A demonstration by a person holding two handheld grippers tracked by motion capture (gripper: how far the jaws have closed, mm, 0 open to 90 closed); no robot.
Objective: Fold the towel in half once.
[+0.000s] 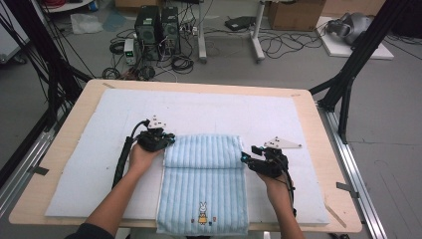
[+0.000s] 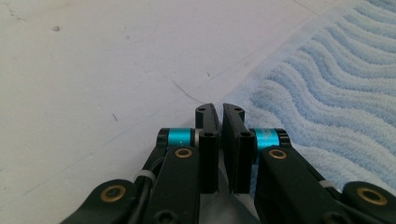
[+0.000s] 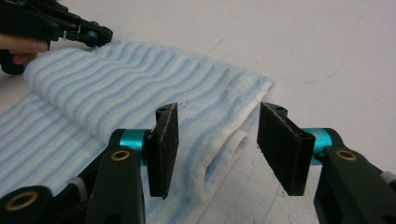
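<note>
Blue striped towel [image 1: 204, 174] lies on the white mat [image 1: 99, 149] covering the worktop [image 1: 74, 107], its far part folded back into a roll. Left gripper [image 1: 169, 141] sits at the roll's left end, jaws pressed together beside the towel edge. Right gripper [image 1: 245, 158] sits at the roll's right end, jaws spread either side of the fold without pinching it

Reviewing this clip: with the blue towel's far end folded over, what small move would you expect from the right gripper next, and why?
Probably closing the right gripper on the folded edge of the towel. Its jaws stand open around that edge without pressing it, while the left gripper is already shut at the fold's other corner, so the right side likely needs a matching grip.
</note>
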